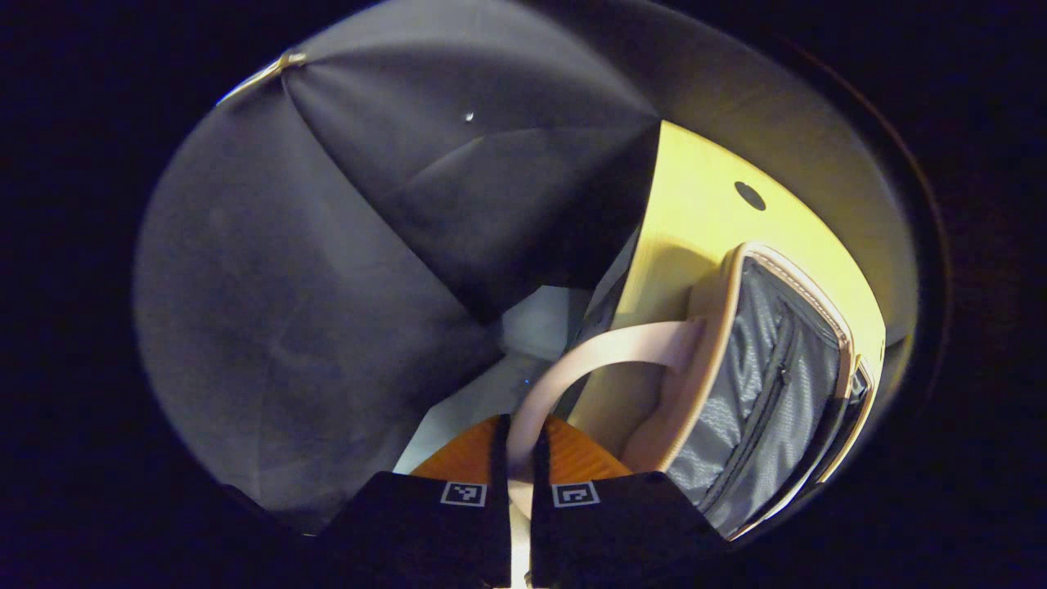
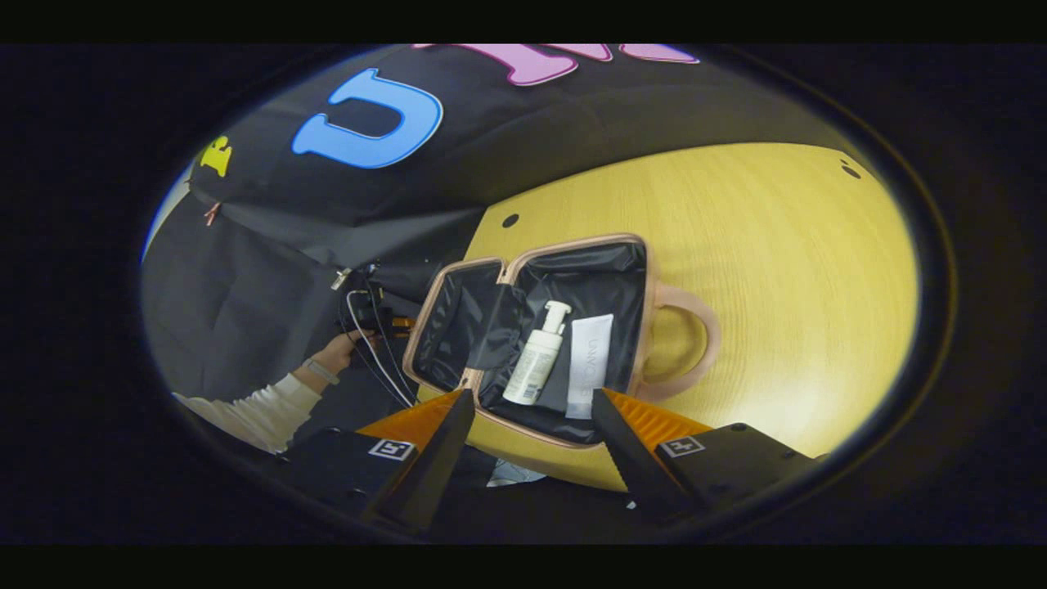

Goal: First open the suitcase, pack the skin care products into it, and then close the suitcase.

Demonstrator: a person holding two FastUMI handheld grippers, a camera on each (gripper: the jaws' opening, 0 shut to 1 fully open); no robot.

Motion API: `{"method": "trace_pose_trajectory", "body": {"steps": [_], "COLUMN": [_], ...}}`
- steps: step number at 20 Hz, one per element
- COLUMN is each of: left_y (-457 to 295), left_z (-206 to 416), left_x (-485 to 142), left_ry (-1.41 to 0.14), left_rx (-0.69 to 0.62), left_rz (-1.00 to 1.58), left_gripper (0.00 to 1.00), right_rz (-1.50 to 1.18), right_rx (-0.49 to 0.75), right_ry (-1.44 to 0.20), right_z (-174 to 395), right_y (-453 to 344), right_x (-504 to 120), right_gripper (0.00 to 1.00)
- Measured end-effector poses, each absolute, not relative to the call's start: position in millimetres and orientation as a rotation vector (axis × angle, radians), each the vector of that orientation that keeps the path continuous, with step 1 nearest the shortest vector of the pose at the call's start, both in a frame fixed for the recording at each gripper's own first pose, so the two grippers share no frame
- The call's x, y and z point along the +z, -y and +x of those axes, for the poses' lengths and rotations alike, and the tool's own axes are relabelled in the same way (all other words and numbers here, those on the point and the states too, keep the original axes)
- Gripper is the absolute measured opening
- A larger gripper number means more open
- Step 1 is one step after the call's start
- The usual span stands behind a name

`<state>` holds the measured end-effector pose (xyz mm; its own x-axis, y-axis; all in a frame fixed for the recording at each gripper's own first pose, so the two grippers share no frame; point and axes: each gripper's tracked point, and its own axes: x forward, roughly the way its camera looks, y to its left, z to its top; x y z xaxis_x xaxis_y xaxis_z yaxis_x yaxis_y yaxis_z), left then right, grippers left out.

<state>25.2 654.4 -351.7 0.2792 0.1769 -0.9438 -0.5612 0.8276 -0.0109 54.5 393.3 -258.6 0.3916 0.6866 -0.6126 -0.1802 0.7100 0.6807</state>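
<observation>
No legible words or numbers. A tube (image 2: 590, 364) lying inside the open suitcase (image 2: 564, 245) carries a line of lettering down its length, too small to make out. The pump bottle (image 2: 536, 360) beside it in the suitcase has a printed patch at its lower end, unreadable. Square coded markers, one on each finger mount: two on the right gripper (image 2: 533, 394) just in front of the suitcase, two on the left gripper (image 1: 520, 425) at the suitcase's handle.
</observation>
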Motion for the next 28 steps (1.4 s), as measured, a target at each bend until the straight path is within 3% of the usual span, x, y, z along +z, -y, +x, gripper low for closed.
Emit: {"method": "trace_pose_trajectory", "body": {"steps": [7,11,17,22,28], "left_y": [-619.1,-561.3,-462.6,-351.1,-204.8], "left_z": [28.0,35.3,55.9,90.2,117.0], "left_x": [-222.6,-154.4,-69.1,-44.6,-96.9], "left_ry": [-1.003,-0.912,-0.757,-0.720,-0.785], "left_rx": [0.314,0.194,0.023,-0.146,-0.350], "left_rz": [-0.295,-0.178,-0.248,-0.282,-0.293], "left_gripper": [0.08,0.06,0.06,0.06,0.06], "right_rz": [0.536,0.503,0.526,0.536,0.532], "right_rx": [0.569,0.560,0.524,0.491,0.413], "right_ry": [-0.949,-0.856,-0.751,-0.689,-0.612], "right_z": [64.5,74.7,72.6,68.8,69.3], "right_y": [-363.8,-345.5,-297.5,-242.1,-164.4], "right_x": [-256.5,-237.2,-206.8,-189.9,-172.8], "right_gripper": [0.92,0.92,0.92,0.92,0.92]}}
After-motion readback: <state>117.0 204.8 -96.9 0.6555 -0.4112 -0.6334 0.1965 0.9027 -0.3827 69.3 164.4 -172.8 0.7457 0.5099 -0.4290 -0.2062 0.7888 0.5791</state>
